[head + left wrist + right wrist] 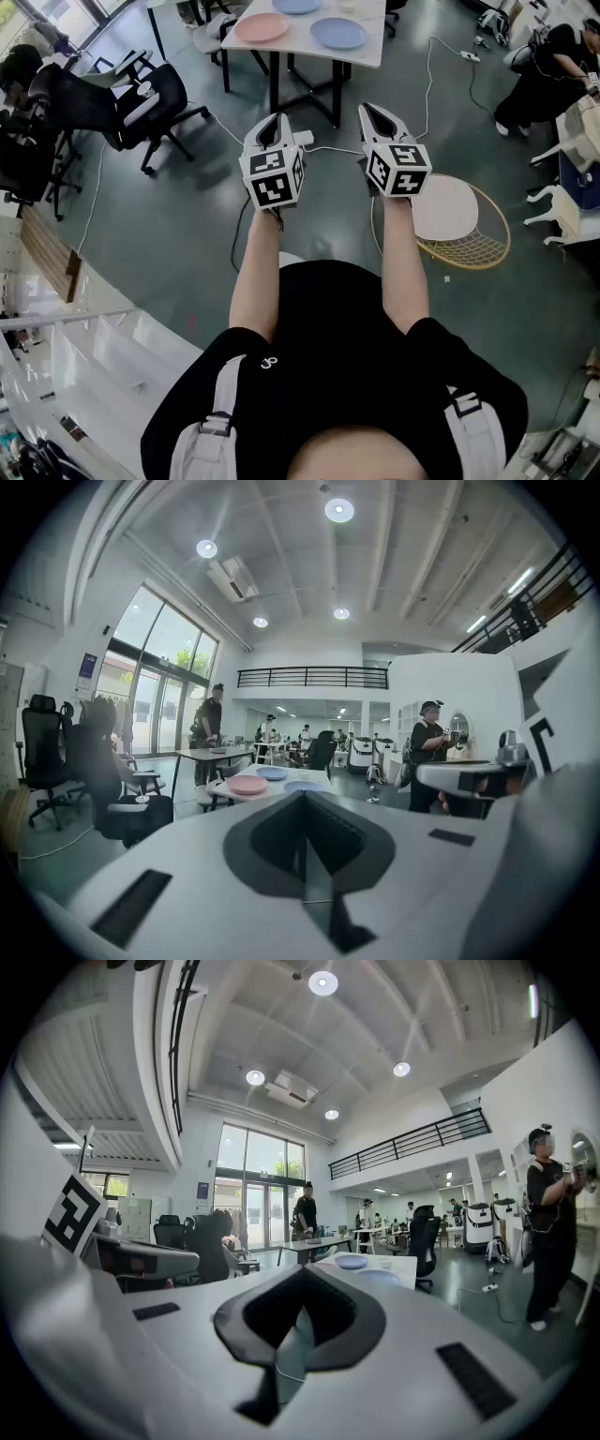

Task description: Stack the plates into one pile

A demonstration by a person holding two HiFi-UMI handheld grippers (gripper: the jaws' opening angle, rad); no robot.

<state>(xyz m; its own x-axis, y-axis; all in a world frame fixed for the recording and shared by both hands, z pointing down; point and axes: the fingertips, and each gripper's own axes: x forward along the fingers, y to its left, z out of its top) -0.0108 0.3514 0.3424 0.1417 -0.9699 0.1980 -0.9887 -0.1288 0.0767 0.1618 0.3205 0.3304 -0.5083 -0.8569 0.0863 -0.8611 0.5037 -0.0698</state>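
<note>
A white table stands well ahead of me, at the top of the head view. On it lie a pink plate, a blue plate and a second blue plate at the far edge, all apart from one another. I hold my left gripper and right gripper side by side over the floor, short of the table, both shut and empty. The left gripper view has the shut left gripper low, with the pink plate and a blue plate far off. Beyond the shut right gripper a blue plate shows.
Black office chairs stand at the left. A round wicker seat sits on the floor just right of my right arm. Cables run across the floor near the table. A person works at the far right.
</note>
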